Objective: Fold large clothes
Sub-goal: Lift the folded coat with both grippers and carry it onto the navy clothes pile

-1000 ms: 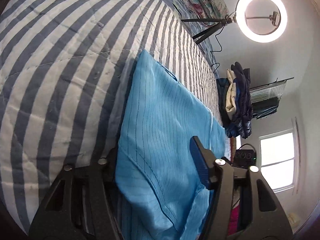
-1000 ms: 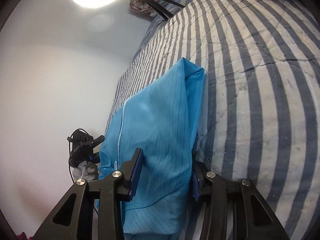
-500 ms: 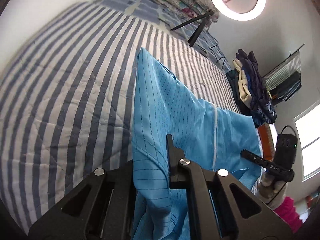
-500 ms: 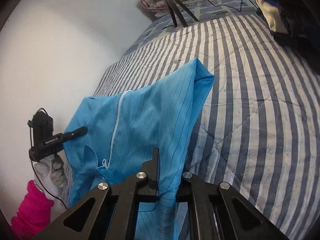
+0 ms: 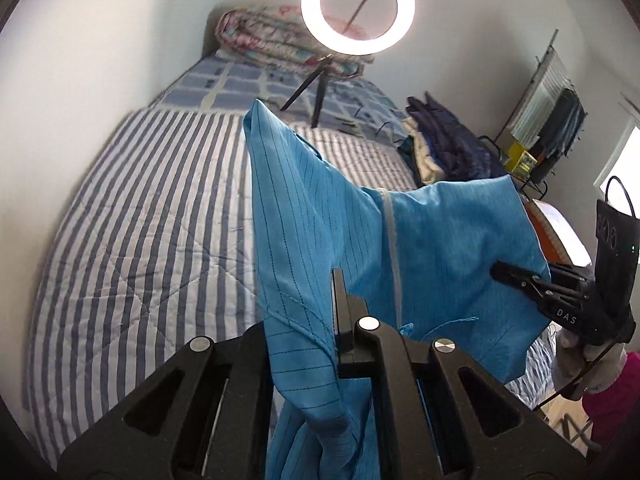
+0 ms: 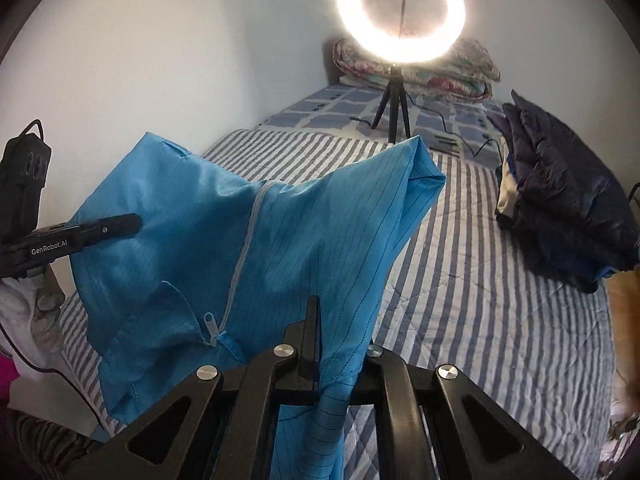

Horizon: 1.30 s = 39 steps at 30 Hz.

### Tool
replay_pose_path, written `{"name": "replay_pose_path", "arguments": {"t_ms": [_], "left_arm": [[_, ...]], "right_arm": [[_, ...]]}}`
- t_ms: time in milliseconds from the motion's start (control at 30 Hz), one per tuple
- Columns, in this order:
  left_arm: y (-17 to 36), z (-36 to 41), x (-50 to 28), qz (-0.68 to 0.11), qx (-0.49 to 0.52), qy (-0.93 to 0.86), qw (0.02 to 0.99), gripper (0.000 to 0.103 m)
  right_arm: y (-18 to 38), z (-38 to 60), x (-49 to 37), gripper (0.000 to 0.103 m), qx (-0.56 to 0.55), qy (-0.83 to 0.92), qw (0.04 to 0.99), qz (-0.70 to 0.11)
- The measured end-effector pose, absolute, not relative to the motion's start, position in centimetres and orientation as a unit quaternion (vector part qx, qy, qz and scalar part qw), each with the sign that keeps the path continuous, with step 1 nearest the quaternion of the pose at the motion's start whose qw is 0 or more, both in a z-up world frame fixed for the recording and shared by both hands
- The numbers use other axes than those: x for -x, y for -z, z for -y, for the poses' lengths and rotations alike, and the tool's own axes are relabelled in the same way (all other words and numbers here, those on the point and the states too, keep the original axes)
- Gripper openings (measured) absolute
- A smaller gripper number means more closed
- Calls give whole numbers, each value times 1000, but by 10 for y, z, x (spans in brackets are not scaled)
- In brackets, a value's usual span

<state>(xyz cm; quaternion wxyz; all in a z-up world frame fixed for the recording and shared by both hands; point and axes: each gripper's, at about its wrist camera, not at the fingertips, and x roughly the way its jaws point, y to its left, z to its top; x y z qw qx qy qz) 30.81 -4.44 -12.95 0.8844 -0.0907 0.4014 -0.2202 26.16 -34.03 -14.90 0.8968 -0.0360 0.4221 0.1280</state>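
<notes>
While both tools pinch the blue garment [image 5: 320,216] tight — left gripper [image 5: 336,312], right gripper [image 6: 316,336] — its far end trails on the striped bed [image 5: 140,240]; keep both edges level and taut, carrying them toward that end.

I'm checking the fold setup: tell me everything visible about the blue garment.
The blue garment is thin, bright blue cloth with fine dark pinstripes and a pale zipper running down it, its pull near the bottom. It hangs lifted and stretched between the left tool and right tool, each shut on an edge. Its far end peaks toward the striped bed cover below; whether it touches is unclear.
</notes>
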Motion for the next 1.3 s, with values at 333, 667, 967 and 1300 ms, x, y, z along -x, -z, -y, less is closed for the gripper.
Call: {"name": "replay_pose_path", "arguments": {"t_ms": [333, 667, 967, 1300], "left_arm": [[63, 91, -236, -339, 44, 274, 899, 3], [31, 148, -218, -319, 34, 328, 888, 3], [21, 213, -252, -324, 23, 360, 875, 3], [9, 314, -343, -319, 23, 382, 867, 3]], "right_arm": [[81, 349, -191, 3, 89, -92, 920, -370], [37, 389, -151, 3, 113, -50, 932, -340], [23, 440, -158, 3, 113, -17, 935, -337], [12, 522, -220, 3, 109, 37, 939, -323]]}}
